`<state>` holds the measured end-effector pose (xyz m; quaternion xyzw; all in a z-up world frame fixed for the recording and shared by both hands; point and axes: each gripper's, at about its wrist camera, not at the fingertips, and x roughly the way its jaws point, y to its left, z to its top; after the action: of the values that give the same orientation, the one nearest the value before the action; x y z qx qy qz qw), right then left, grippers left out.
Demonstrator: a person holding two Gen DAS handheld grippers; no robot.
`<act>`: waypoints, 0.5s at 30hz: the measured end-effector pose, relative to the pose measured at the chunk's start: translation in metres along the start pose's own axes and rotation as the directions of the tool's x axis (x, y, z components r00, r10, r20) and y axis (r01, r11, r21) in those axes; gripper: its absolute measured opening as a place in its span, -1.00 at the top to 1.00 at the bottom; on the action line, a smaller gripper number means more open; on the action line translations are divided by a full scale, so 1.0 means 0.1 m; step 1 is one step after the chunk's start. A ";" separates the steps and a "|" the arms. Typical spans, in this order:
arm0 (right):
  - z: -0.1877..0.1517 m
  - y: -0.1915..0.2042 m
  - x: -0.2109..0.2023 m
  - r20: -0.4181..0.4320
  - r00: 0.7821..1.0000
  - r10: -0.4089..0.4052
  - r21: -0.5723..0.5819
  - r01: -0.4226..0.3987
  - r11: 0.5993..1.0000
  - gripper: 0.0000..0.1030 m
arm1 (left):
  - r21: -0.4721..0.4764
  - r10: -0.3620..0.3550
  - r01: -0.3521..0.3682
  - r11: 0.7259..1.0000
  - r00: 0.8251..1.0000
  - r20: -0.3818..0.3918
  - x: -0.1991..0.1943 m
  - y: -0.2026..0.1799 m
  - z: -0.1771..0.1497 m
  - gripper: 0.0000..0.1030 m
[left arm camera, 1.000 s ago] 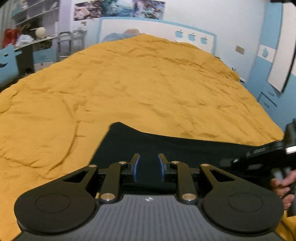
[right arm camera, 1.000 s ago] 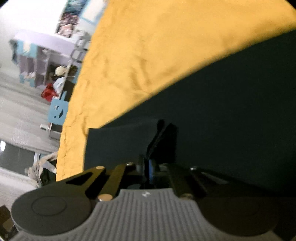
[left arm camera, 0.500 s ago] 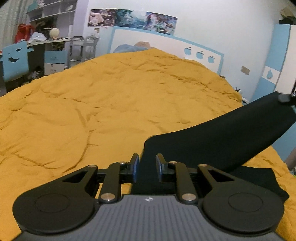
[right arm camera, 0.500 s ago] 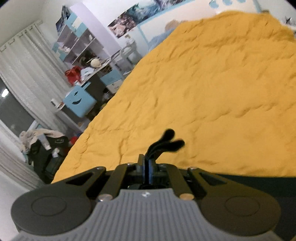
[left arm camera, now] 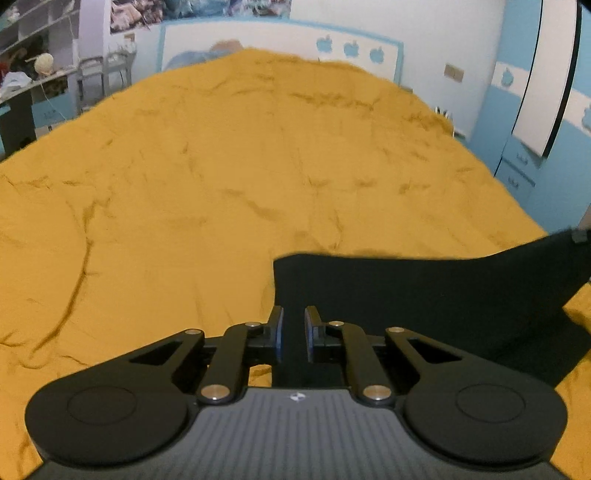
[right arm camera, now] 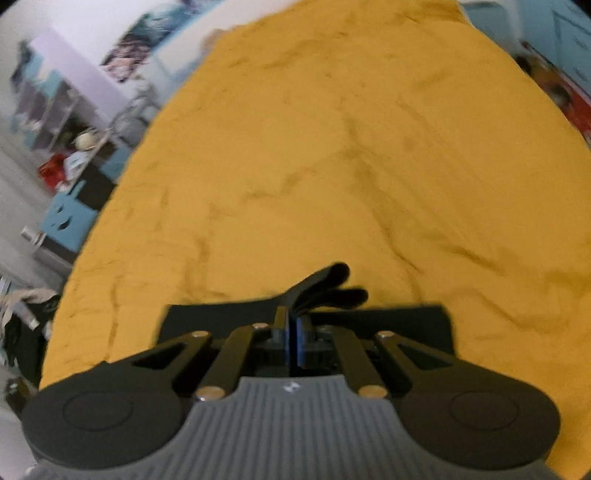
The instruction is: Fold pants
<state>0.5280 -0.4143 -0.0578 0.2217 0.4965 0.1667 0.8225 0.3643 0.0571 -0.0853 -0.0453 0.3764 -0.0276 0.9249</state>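
The black pants [left arm camera: 424, 291] lie on the yellow bedspread [left arm camera: 221, 166], stretching from my left gripper [left arm camera: 293, 325] off to the right edge, where the cloth rises. My left gripper is shut on a black edge of the pants that fills the narrow gap between its fingers. In the right wrist view my right gripper [right arm camera: 293, 328] is shut on a bunched fold of the pants [right arm camera: 325, 288] that sticks out past its fingertips, with a flat layer of the pants [right arm camera: 221, 321] spread below it.
The yellow bedspread fills both views. A white and blue headboard [left arm camera: 280, 33] stands at the far end, blue cabinets [left arm camera: 535, 122] to the right, and a desk and shelves [left arm camera: 33, 81] to the left of the bed.
Both grippers have carried the pants edge from a raised hold down toward the bed. The cloth between them now hangs lower and flatter, and the right gripper looks along the bed.
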 end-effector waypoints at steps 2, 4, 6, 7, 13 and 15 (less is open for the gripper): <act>-0.10 -0.25 0.17 -0.007 1.000 -0.011 0.028 0.011 1.000 1.00 | 0.020 0.013 -0.012 1.000 0.999 -0.032 0.18 -0.02 -0.04 0.76; -0.15 -0.43 0.31 -0.014 1.000 -0.021 0.045 0.022 0.999 1.00 | 0.041 0.023 -0.021 0.999 0.998 -0.057 0.32 -0.03 -0.09 0.76; -0.21 -0.63 0.40 -0.016 0.999 -0.036 0.053 0.037 0.998 1.00 | 0.052 0.036 -0.031 0.998 0.996 -0.083 0.44 -0.03 -0.14 0.76; -0.29 -0.69 0.47 -0.016 0.999 -0.043 0.053 0.044 0.998 1.00 | 0.057 0.044 -0.039 0.998 0.995 -0.094 0.50 -0.02 -0.17 0.76; -0.35 -0.84 0.73 -0.007 0.998 -0.062 0.070 0.063 0.996 1.00 | 0.076 0.050 -0.042 0.996 0.993 -0.106 0.59 0.00 -0.22 0.75; -0.34 -0.81 0.77 -0.010 0.997 -0.075 0.081 0.075 0.994 1.00 | 0.078 0.048 -0.040 0.996 0.993 -0.104 0.58 0.01 -0.22 0.75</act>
<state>0.5368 -0.4382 -0.1724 0.2355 0.5139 0.1161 0.8167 0.3905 0.0514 -0.1409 -0.0005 0.4245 -0.0238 0.9051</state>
